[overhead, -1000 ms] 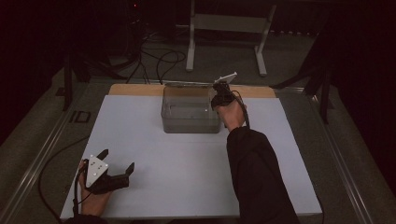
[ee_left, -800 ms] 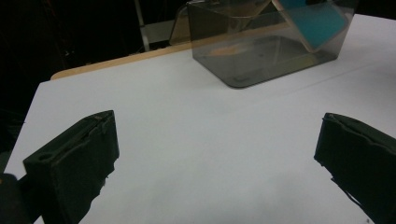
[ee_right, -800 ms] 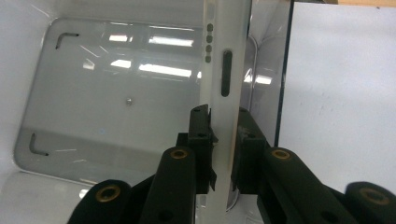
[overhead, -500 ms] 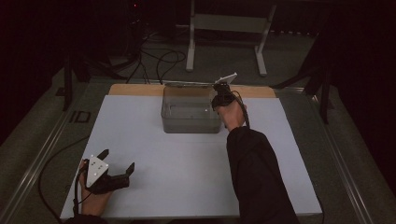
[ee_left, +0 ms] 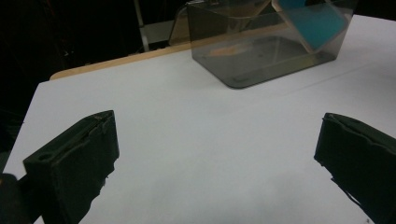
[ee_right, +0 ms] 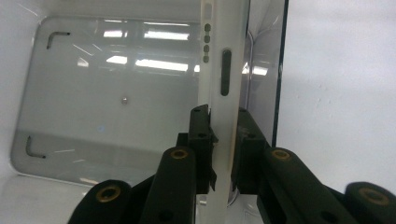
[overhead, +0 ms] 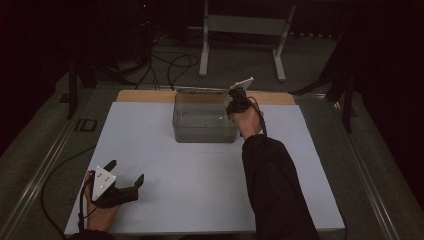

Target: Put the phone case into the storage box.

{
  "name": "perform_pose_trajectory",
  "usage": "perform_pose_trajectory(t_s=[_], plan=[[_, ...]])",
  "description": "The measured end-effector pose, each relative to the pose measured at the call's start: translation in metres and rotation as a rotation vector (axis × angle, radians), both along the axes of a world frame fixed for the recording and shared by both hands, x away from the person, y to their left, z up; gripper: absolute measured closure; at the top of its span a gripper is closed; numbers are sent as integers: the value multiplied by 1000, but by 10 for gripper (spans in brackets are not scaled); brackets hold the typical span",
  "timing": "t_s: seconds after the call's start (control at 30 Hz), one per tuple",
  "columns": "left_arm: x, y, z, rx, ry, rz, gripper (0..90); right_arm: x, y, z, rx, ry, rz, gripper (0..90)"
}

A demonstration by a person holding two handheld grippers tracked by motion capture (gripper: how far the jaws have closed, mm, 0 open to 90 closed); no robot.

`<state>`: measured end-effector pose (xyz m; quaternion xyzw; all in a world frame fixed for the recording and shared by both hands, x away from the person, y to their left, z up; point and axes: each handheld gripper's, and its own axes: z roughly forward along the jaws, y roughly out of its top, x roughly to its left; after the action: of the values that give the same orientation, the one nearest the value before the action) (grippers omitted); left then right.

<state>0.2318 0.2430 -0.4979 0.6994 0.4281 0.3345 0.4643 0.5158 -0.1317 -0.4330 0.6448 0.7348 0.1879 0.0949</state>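
Nothing has moved since before — the right gripper (ee_right: 219, 140) still clamps a thin white slab (ee_right: 223, 74) edge-on over the clear bin (overhead: 204, 121). Near the white table's (overhead: 200, 190) front corner the left gripper (overhead: 122, 186) rests with jaws wide apart, holding nothing.

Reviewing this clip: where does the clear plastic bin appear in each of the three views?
High view: clear bin at the table's far middle, beside the right gripper.
Left gripper view: top right, beyond the open jaws.
Right gripper view: directly below, behind the clamped white phone.
Shared landmark: white tabletop.
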Motion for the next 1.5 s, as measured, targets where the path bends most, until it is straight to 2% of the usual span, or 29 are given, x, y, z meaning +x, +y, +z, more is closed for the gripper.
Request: perform_pose_trajectory(t_s=[0.27,0.5,0.9,1.5], plan=[[0,0,0,0,0,-1,8,1,1,-4,2,-8,-1,783],[0,0,0,-1,-1,-1,8,1,5,-9,-23,-13,4,805],[0,0,0,-1,-1,-1,7,1,12,-12,-76,-38,-48,812],[0,0,0,0,-1,-2,8,1,14,-13,-93,-57,-74,811]])
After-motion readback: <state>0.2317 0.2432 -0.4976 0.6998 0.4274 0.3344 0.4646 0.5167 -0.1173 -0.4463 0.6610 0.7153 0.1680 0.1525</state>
